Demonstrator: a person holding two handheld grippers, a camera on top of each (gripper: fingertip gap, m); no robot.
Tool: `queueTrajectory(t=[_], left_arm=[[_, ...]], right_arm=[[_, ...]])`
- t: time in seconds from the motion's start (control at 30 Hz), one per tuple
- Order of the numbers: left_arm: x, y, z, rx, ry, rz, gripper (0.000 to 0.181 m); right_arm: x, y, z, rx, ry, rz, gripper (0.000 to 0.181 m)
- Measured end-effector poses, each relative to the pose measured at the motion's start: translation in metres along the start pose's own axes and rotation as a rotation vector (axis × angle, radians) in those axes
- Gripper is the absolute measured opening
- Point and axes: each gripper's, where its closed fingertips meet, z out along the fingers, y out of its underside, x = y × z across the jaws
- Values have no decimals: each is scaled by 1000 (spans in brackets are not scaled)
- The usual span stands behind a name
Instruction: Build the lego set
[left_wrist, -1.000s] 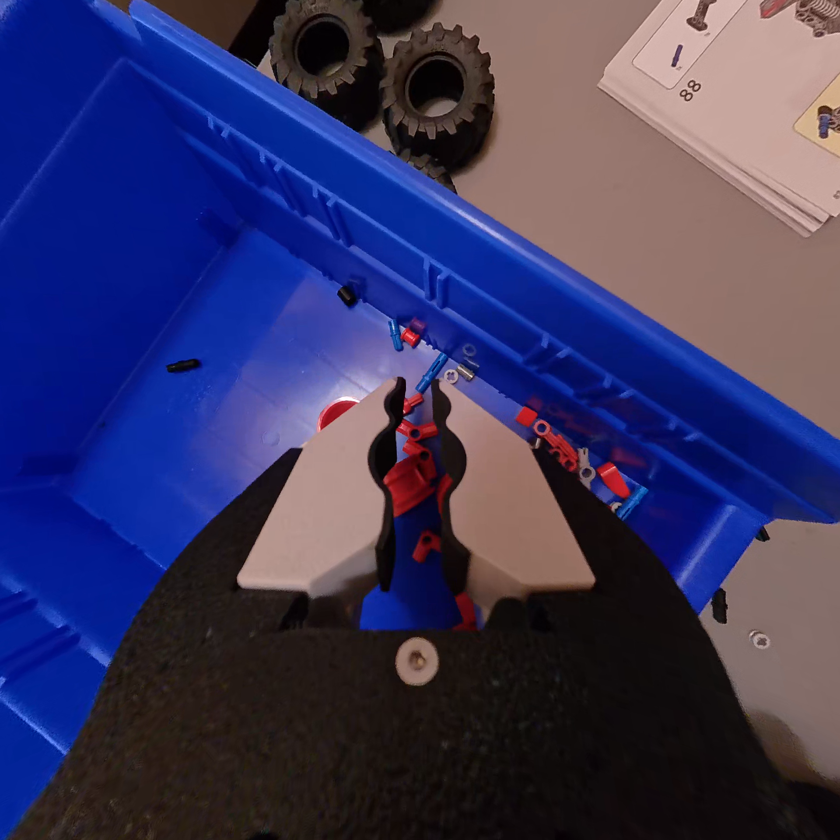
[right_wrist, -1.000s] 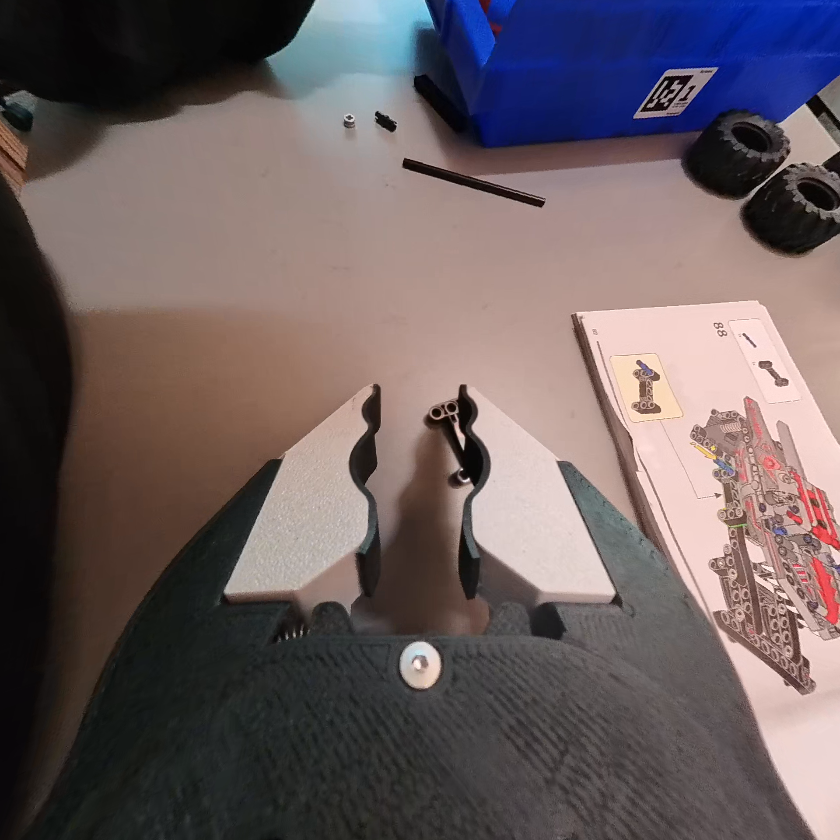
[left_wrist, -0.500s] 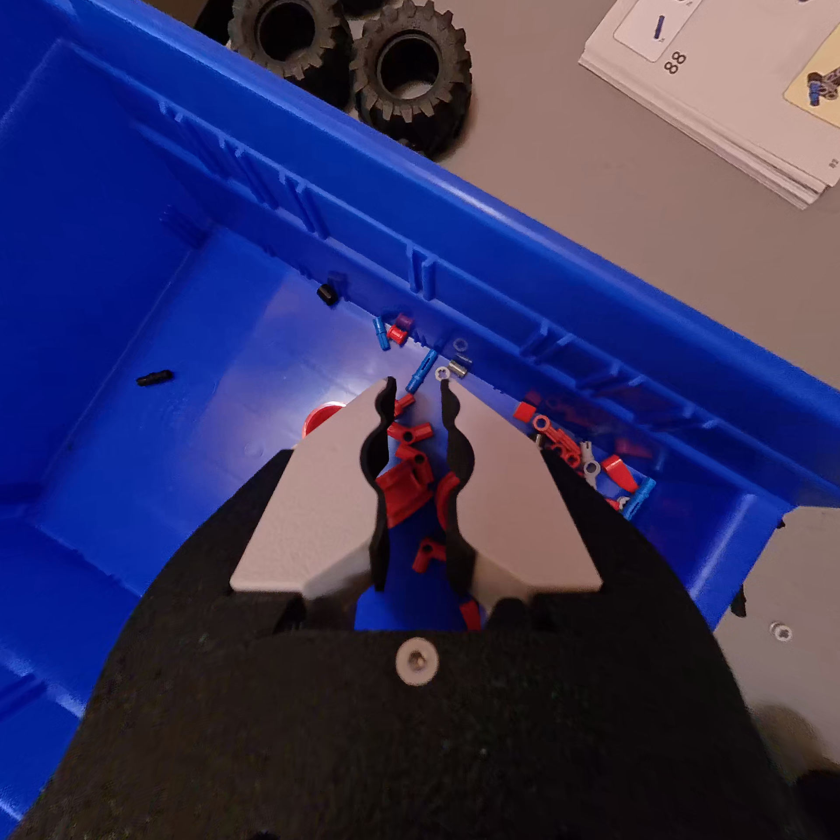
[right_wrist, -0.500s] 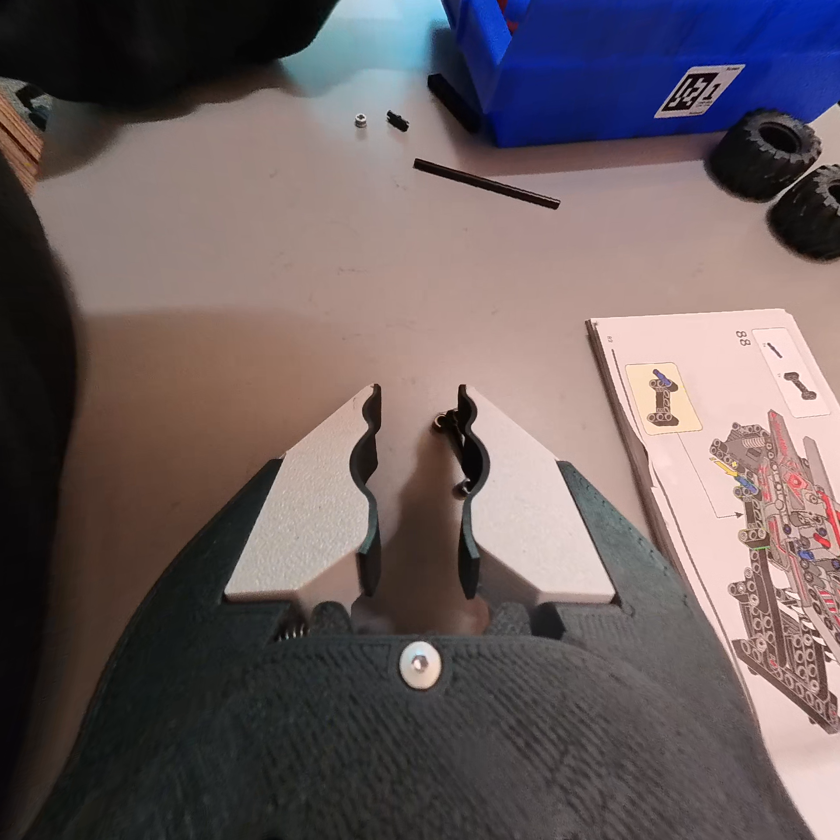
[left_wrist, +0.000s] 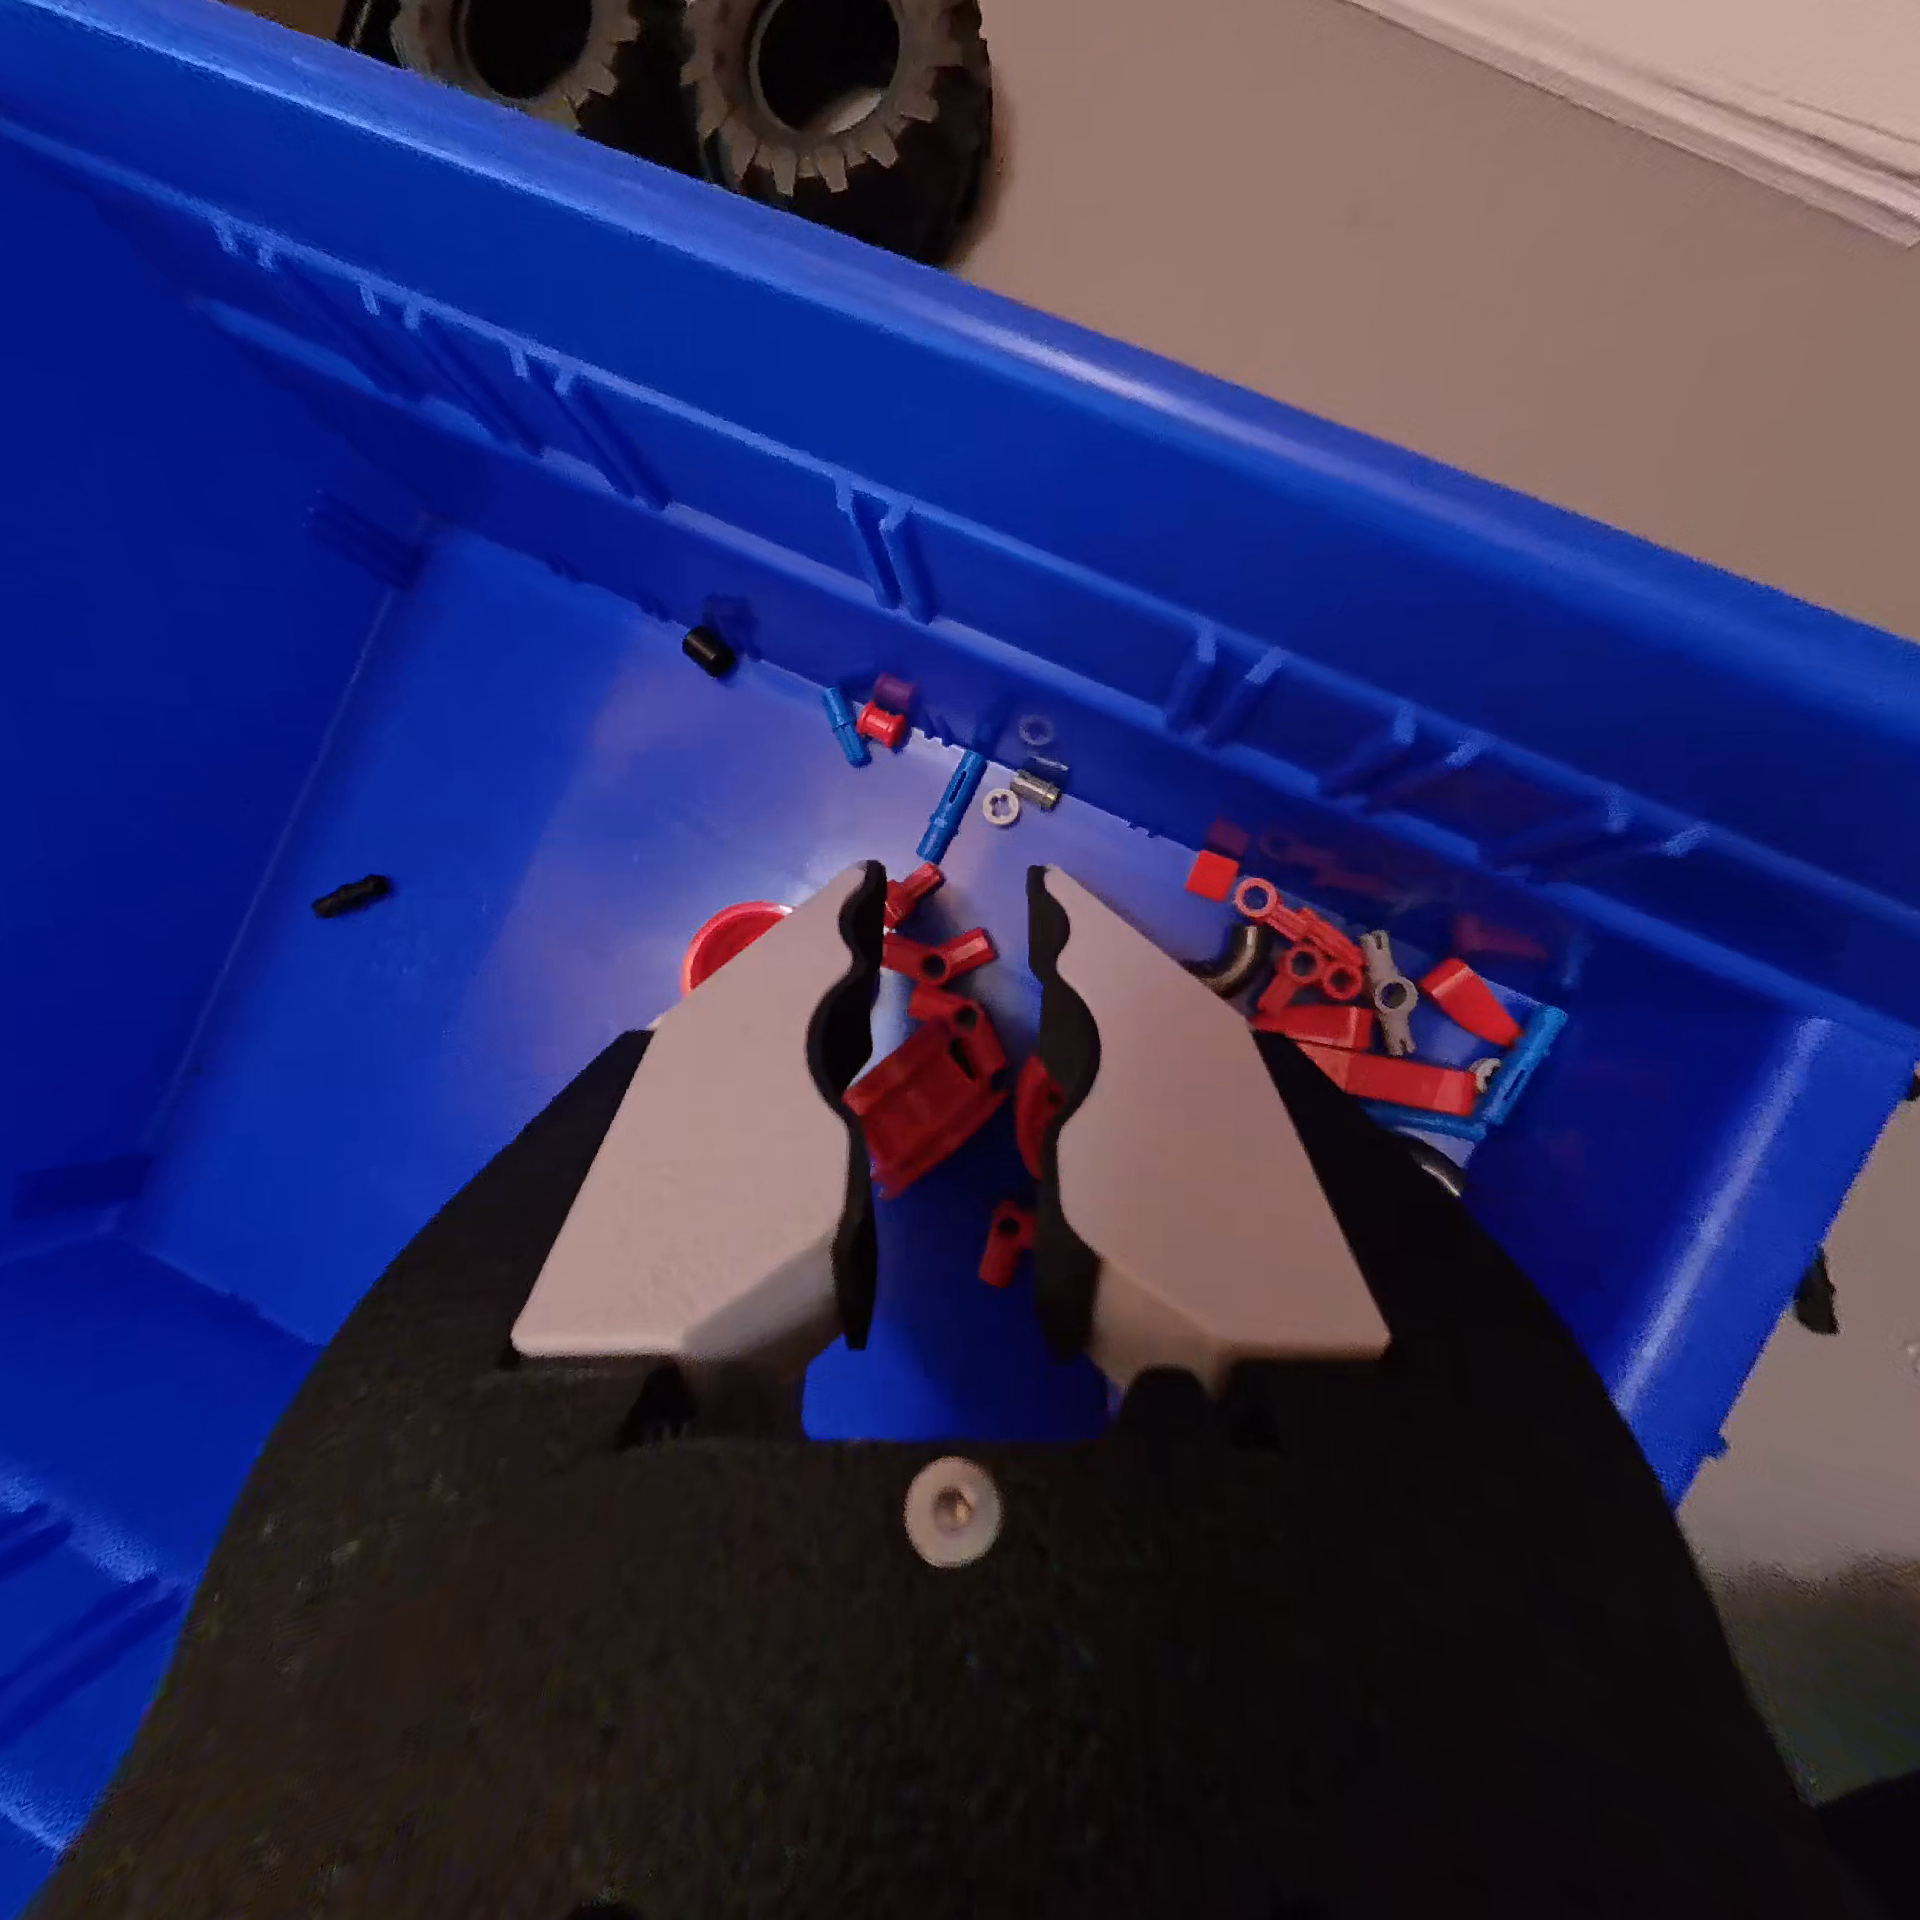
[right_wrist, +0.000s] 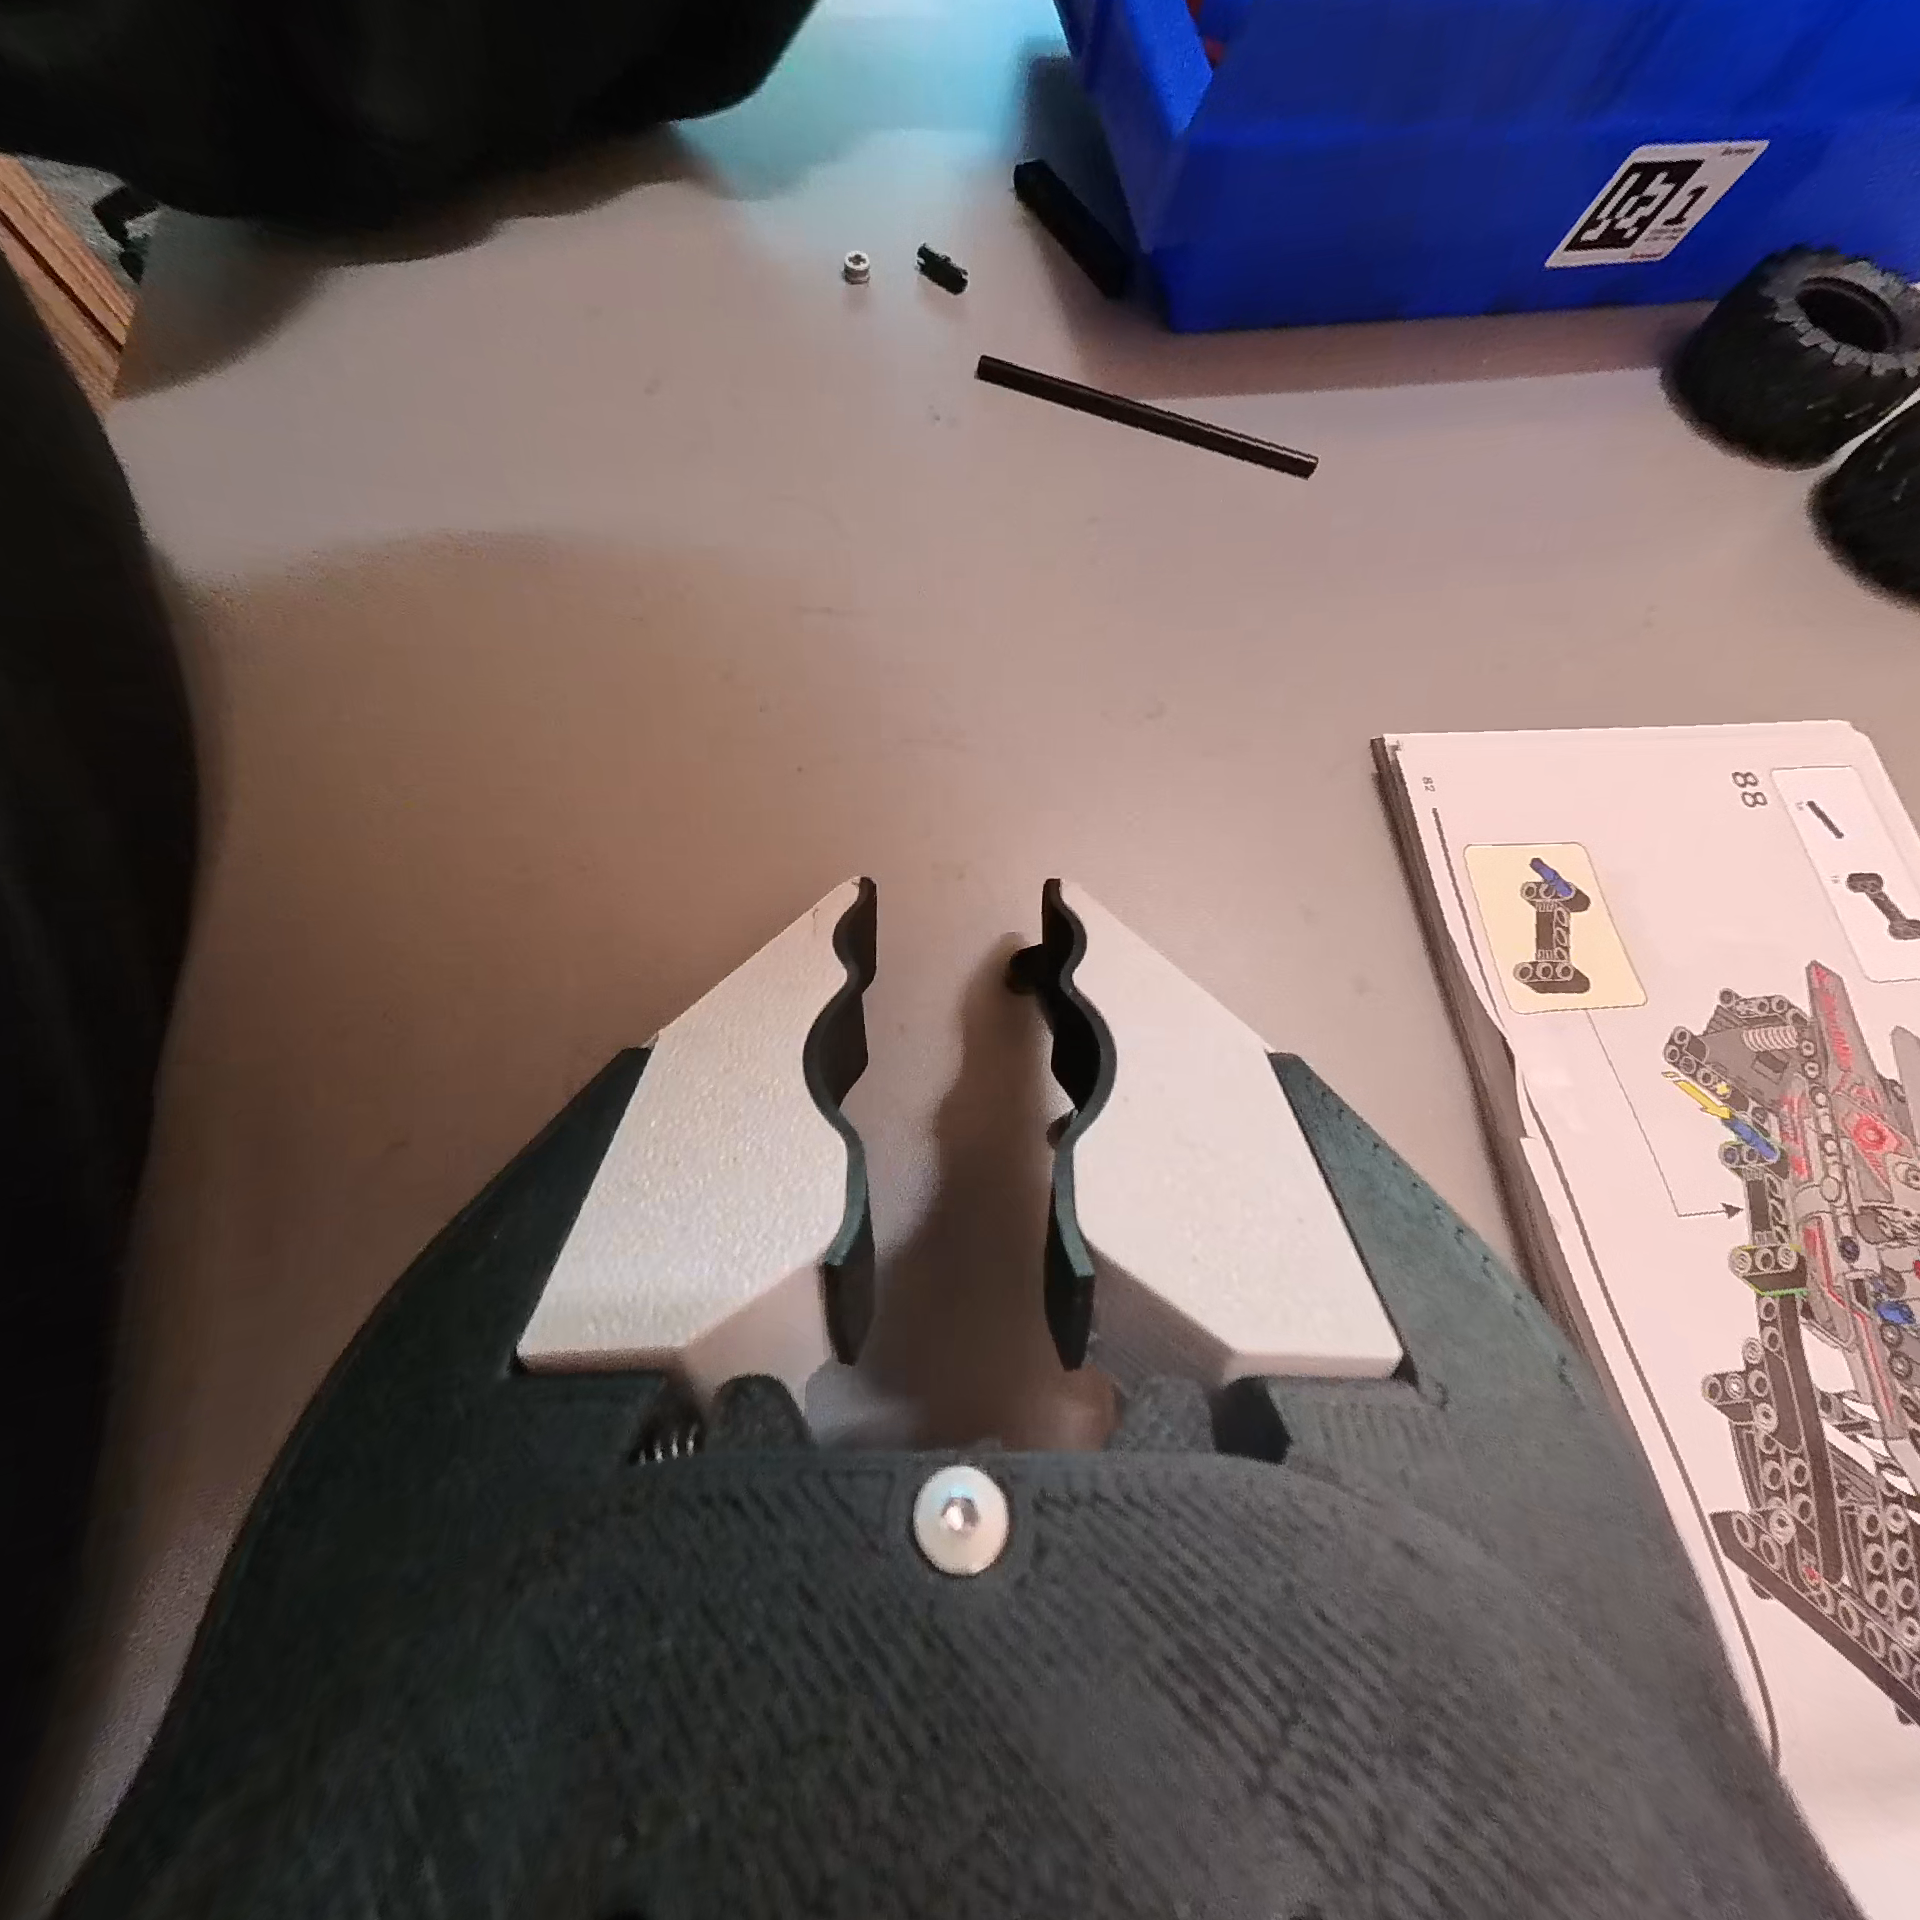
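My left gripper (left_wrist: 954, 883) is open inside the blue bin (left_wrist: 1039, 499), low over a heap of small red pieces (left_wrist: 930, 1070). A blue pin (left_wrist: 951, 805) lies just beyond the fingertips, with grey bushes (left_wrist: 1013, 798) beside it. More red and grey pieces (left_wrist: 1351, 997) lie in the bin's right corner. My right gripper (right_wrist: 958, 899) is open above the grey table. A small dark grey lego piece (right_wrist: 1029, 961) lies on the table under its right finger, mostly hidden.
A black axle (right_wrist: 1143, 416), a grey bush (right_wrist: 857, 266) and a black pin (right_wrist: 940, 266) lie on the table near the bin (right_wrist: 1455, 156). Black tyres (right_wrist: 1808, 353) (left_wrist: 821, 94) sit beside it. The open instruction booklet (right_wrist: 1683, 1039) lies at the right. There is about 30 cm between the tips of the two grippers. From the left gripper's tips to the black axle (right_wrist: 1143, 416) is close to 12 cm.
My left gripper has opened wider and dropped closer to the red pieces. My right gripper has shifted right, so the dark grey piece is now nearly hidden under its right finger.
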Motion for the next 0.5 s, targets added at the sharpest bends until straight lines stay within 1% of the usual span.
queueTrajectory(t=[0.07, 0.17, 0.2, 0.3, 0.47, 0.5], left_arm=[[-3, -4, 5, 13, -25, 19, 23], [-1, -4, 12, 7, -8, 28, 21], [-3, -1, 14, -1, -14, 26, 22], [-6, -5, 16, 32, -15, -7, 21], [-3, -3, 18, 19, 16, -42, 6], [-4, -2, 18, 15, 9, -41, 8]], right_arm=[[0, 1, 0, -3, -3, 1, 30], [0, 1, -1, -9, -5, -6, 30], [-1, 2, -1, -12, -8, -8, 30], [-3, 4, -2, -19, -19, -12, 31], [-5, 6, -2, -42, -24, -40, 31], [-4, 7, -3, -47, -21, -44, 31]])
